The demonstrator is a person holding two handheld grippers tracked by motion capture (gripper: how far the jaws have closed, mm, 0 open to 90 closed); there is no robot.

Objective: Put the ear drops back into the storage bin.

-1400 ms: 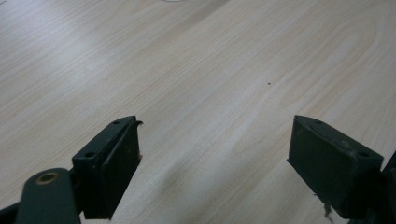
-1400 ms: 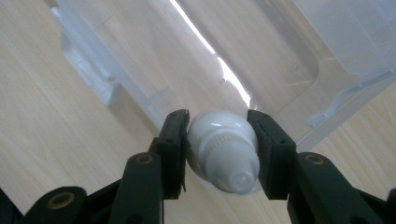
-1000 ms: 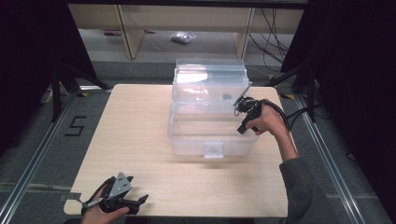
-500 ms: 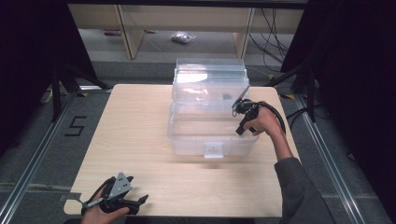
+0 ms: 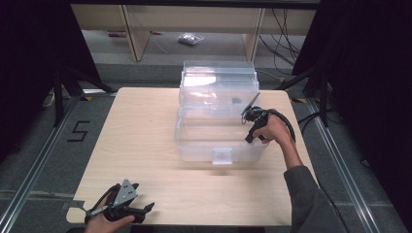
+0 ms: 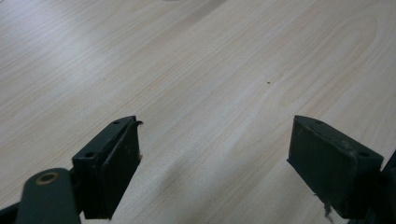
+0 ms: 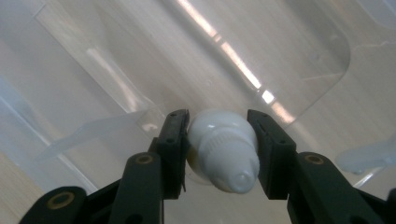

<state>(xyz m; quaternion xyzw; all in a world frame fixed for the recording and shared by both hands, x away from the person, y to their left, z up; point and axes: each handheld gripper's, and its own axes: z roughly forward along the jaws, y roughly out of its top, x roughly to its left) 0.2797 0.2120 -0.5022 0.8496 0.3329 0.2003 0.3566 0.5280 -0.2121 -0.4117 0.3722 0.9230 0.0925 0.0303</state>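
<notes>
A clear plastic box (image 5: 190,145) stands open on the wooden table (image 5: 141,131), its lid (image 5: 218,80) raised at the back. Over the box's right side my right gripper (image 5: 248,132) points down into it. In the right gripper view this gripper (image 7: 218,122) is shut on a small white rounded bottle (image 7: 225,151), with the box's clear floor behind it. At the table's front left corner rests my left gripper (image 5: 145,209). It stands open (image 6: 214,127) over bare wood, nothing between its fingers.
Open wood lies left of and in front of the box. The table's front edge runs just below the left gripper. Shelving legs (image 5: 131,34) and a small bag (image 5: 189,39) are on the floor beyond the table. Cables (image 5: 286,34) hang at the back right.
The right hand has edged slightly left and lower into the box with the white bottle held. The left gripper has not moved.
</notes>
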